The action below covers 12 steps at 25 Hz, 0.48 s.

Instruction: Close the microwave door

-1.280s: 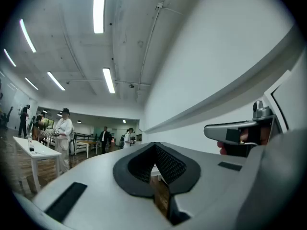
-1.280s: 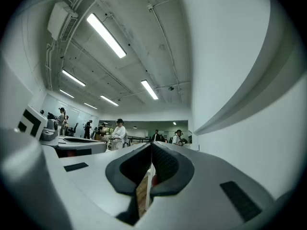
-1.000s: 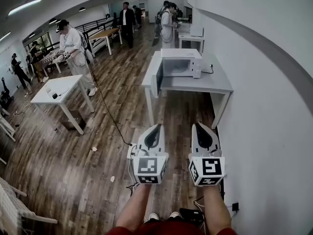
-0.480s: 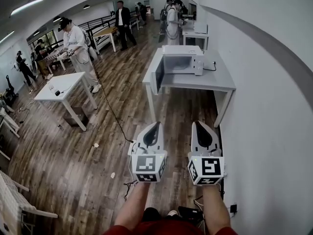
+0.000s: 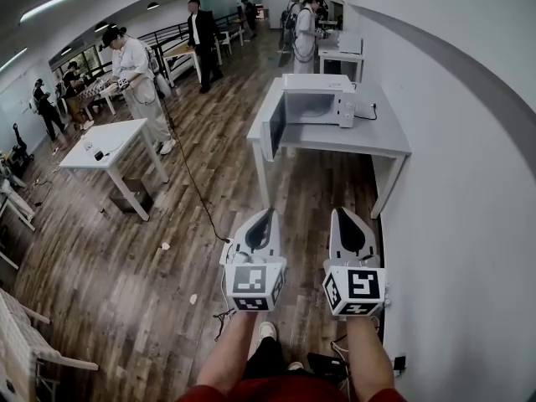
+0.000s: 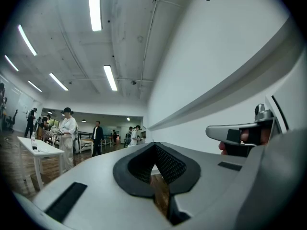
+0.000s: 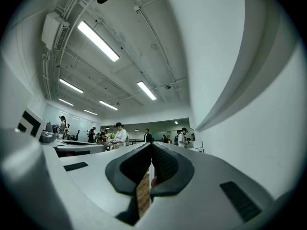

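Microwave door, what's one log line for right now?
microwave: on table | door: open | left gripper: shut, empty, away from door | right gripper: shut, empty, away from door

microwave [image 5: 316, 105]: 1 | grippers: 2, left gripper [image 5: 269, 215], right gripper [image 5: 337, 213] | marker cubes: 2, left cube [image 5: 254, 290], right cube [image 5: 355, 291] | tables clearly seen: 3, grey table [image 5: 377, 136], white table [image 5: 117, 132], wooden table [image 5: 182, 49] | people seen plainly: 3, capped person in white [image 5: 132, 69], person in black [image 5: 198, 33], far person in white [image 5: 306, 25]; others behind too small to count
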Each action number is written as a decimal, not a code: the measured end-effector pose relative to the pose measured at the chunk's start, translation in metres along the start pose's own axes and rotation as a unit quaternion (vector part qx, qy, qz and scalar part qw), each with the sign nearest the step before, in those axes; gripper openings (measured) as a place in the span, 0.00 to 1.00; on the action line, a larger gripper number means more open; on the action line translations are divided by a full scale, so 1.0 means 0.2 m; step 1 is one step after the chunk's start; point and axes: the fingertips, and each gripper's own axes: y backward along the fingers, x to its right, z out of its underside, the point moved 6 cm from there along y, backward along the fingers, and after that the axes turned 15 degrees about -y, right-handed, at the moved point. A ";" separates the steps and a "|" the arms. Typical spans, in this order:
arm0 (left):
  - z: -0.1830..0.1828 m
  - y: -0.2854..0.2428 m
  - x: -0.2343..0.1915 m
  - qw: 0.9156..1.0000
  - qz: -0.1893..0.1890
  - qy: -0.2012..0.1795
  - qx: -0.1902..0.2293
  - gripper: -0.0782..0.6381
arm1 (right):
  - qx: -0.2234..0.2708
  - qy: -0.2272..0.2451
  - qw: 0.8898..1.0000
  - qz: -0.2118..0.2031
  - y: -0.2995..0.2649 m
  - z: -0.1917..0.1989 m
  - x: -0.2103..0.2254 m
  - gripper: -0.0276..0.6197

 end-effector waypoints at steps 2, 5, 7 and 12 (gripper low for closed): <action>0.03 -0.05 -0.02 1.000 0.002 0.002 0.001 0.15 | 0.000 0.002 1.000 0.002 -0.05 0.02 0.02 0.09; 0.06 -0.14 -0.07 1.000 0.006 0.004 0.004 0.15 | 0.000 0.005 1.000 0.006 -0.15 0.04 0.03 0.09; 0.09 -0.19 -0.13 1.000 0.005 0.007 0.007 0.15 | -0.001 0.007 1.000 0.007 -0.23 0.06 0.02 0.09; 0.16 -0.35 -0.32 1.000 0.000 0.015 0.005 0.15 | -0.003 0.014 1.000 0.004 -0.48 0.10 -0.02 0.09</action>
